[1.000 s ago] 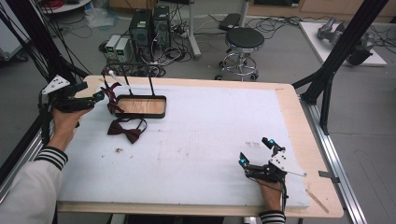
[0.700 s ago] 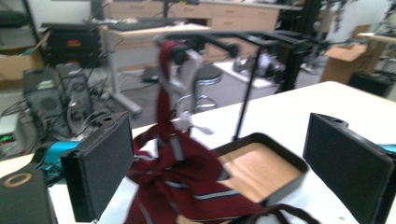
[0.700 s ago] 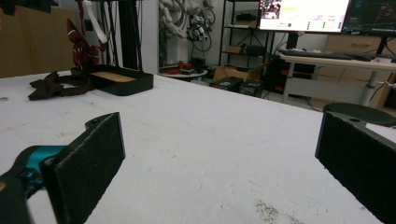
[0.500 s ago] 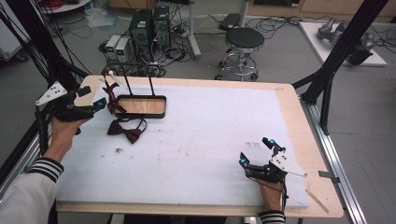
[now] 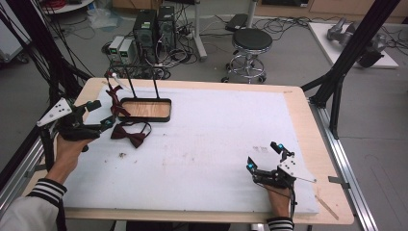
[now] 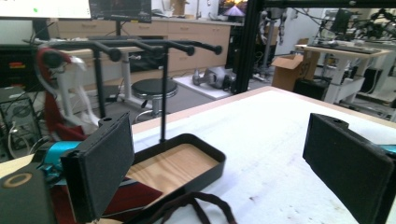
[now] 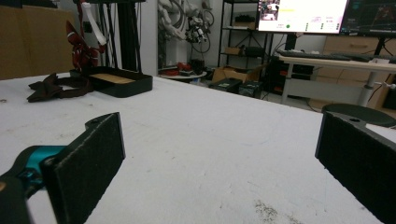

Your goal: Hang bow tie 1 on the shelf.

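The bow tie (image 5: pixel 129 134) is showing dark maroon. The tray (image 5: pixel 144 109) is showing a black rim around a light wood base. The table mat (image 5: pixel 211 139) is appearing white. The sleeve cuff (image 5: pixel 45 191) is displaying black-and-white stripes. Both grippers' jaws are appearing black.

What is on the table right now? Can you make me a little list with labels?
table: white mat on a wooden top
stand: black tray with a wooden floor and thin black posts, at the far left of the mat
tie on the mat: dark red bow tie, lying flat just in front of the tray
tie on the stand: another dark red tie, hanging at the stand's left side
left gripper: open, empty, close to the left of the bow tie
right gripper: open, empty, near the front right of the mat
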Tool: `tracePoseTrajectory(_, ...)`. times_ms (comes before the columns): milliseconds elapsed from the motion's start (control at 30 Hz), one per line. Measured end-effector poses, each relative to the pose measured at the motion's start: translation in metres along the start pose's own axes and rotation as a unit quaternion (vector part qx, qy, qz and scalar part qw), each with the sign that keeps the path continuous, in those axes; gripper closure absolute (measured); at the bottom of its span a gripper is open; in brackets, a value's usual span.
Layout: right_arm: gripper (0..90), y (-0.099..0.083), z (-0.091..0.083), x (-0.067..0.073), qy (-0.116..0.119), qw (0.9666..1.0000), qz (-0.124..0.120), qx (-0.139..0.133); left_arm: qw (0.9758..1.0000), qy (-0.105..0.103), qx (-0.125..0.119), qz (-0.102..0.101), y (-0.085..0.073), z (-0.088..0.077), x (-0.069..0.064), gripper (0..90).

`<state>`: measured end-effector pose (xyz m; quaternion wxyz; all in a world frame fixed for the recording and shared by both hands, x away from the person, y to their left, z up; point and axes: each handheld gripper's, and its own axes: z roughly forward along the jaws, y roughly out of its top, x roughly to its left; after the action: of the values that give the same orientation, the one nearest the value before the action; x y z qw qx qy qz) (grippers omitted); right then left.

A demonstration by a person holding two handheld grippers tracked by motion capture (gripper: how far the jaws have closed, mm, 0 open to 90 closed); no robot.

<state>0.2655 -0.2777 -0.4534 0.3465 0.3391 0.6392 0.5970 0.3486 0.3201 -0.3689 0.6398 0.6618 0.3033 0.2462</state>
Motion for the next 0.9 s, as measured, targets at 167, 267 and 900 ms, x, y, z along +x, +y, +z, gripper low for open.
tracePoseTrajectory(167,0.6,0.0,0.0,0.0,0.0,1.0,0.003,0.001,0.9999,-0.008,0.008,0.011,-0.008,0.0,-0.01,9.2)
tracePoseTrajectory(267,0.5,0.0,0.0,0.0,0.0,1.0,0.001,0.0,0.9997,-0.01,0.013,0.016,-0.012,-0.001,-0.015,9.2)
tracePoseTrajectory(900,0.6,-0.001,-0.002,-0.001,-0.002,1.0,0.004,-0.007,0.9995,-0.014,0.022,0.017,-0.024,-0.001,-0.026,9.2)
